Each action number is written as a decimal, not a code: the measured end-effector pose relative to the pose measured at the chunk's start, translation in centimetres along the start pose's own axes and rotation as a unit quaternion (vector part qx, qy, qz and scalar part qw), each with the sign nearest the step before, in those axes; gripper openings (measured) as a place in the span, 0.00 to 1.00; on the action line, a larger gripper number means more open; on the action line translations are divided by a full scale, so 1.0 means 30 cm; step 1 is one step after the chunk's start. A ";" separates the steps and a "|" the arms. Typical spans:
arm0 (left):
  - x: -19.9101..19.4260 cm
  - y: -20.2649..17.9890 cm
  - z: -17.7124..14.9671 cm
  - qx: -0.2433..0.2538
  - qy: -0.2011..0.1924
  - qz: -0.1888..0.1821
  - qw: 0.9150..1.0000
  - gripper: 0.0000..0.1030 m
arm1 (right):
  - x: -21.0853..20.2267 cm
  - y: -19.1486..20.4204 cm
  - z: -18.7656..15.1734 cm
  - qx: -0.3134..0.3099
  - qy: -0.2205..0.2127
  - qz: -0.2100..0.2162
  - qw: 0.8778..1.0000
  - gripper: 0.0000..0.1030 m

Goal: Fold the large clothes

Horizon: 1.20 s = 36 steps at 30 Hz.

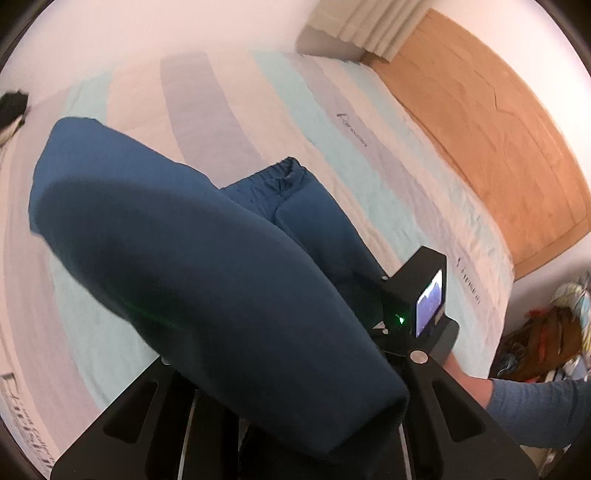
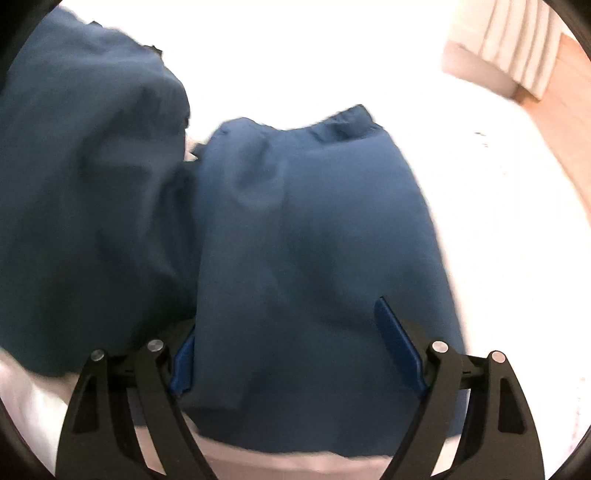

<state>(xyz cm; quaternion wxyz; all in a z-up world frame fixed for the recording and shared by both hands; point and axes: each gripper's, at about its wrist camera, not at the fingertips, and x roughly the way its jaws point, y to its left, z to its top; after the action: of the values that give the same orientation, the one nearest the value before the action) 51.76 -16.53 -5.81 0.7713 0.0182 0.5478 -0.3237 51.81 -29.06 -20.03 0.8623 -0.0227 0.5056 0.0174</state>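
Mid-fold: the blue trousers (image 1: 295, 206) lie on the bed (image 1: 369, 122), one leg seemingly pinched and lifted by the left tool (image 1: 295, 435); the right tool (image 2: 295, 354), spread, must next close on the other leg.

Your left gripper (image 1: 295, 424) sat at the bottom of its own view, its fingers hidden under a raised fold of the blue trousers (image 1: 177, 251), so whether they were clamped could not be told. Ahead of it the waistband (image 1: 284, 175) lay flat on the striped bedsheet (image 1: 236, 110). Just to its right was your other gripper (image 1: 417, 299), its small screen lit, held in your hand (image 1: 469, 384). Farther right lay the wooden floor (image 1: 498, 140), with a curtain (image 1: 373, 26) beyond.
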 end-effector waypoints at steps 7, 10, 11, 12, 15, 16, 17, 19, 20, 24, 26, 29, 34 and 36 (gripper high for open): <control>0.122 -0.134 0.039 0.040 0.033 0.012 0.999 0.13 | -0.083 -0.169 -0.065 0.069 -0.017 0.093 0.993 0.69; 0.202 -0.199 0.056 0.054 0.047 0.017 0.997 0.13 | -0.149 -0.213 -0.099 0.049 -0.029 0.087 0.995 0.69; 0.230 -0.220 0.059 0.059 0.052 0.022 0.997 0.13 | -0.170 -0.239 -0.109 0.043 -0.034 0.081 0.995 0.69; 0.273 -0.245 0.060 0.063 0.061 0.029 0.996 0.13 | -0.188 -0.267 -0.117 0.044 -0.039 0.073 0.996 0.69; 0.362 -0.282 0.055 0.059 0.080 0.040 0.994 0.14 | -0.243 -0.377 -0.139 0.062 -0.050 0.064 0.995 0.69; 0.397 -0.291 0.053 0.056 0.085 0.044 0.994 0.14 | -0.260 -0.418 -0.156 0.067 -0.050 0.057 0.995 0.69; 0.425 -0.297 0.051 0.054 0.089 0.047 0.993 0.14 | -0.264 -0.440 -0.163 0.070 -0.049 0.050 0.995 0.69; 0.479 -0.315 0.044 0.051 0.096 0.059 0.992 0.14 | -0.282 -0.498 -0.193 0.080 -0.045 0.039 0.995 0.69; 0.508 -0.328 0.040 0.052 0.098 0.069 0.991 0.14 | -0.285 -0.537 -0.209 0.090 -0.039 0.035 0.995 0.69; 0.622 -0.369 0.021 0.050 0.113 0.092 0.988 0.15 | -0.278 -0.622 -0.209 0.110 -0.024 0.026 0.993 0.69; 0.662 -0.380 0.011 0.042 0.112 0.095 0.988 0.16 | -0.283 -0.639 -0.215 0.111 -0.022 0.022 0.993 0.69; 0.733 -0.395 -0.020 0.049 0.113 0.118 0.985 0.17 | -0.333 -0.645 -0.237 0.110 -0.024 0.018 0.994 0.69; 0.837 -0.437 -0.078 0.079 0.121 0.177 0.974 0.19 | -0.357 -0.684 -0.199 0.116 -0.030 0.020 0.993 0.69; 0.843 -0.474 -0.091 0.094 0.110 0.211 0.967 0.25 | -0.377 -0.704 -0.187 0.122 -0.034 0.020 0.992 0.70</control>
<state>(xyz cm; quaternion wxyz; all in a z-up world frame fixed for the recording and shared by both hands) 46.91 -38.82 -23.92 0.7519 0.2414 0.5801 -0.1995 42.50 -50.56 -12.43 0.8750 0.0936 0.4743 -0.0267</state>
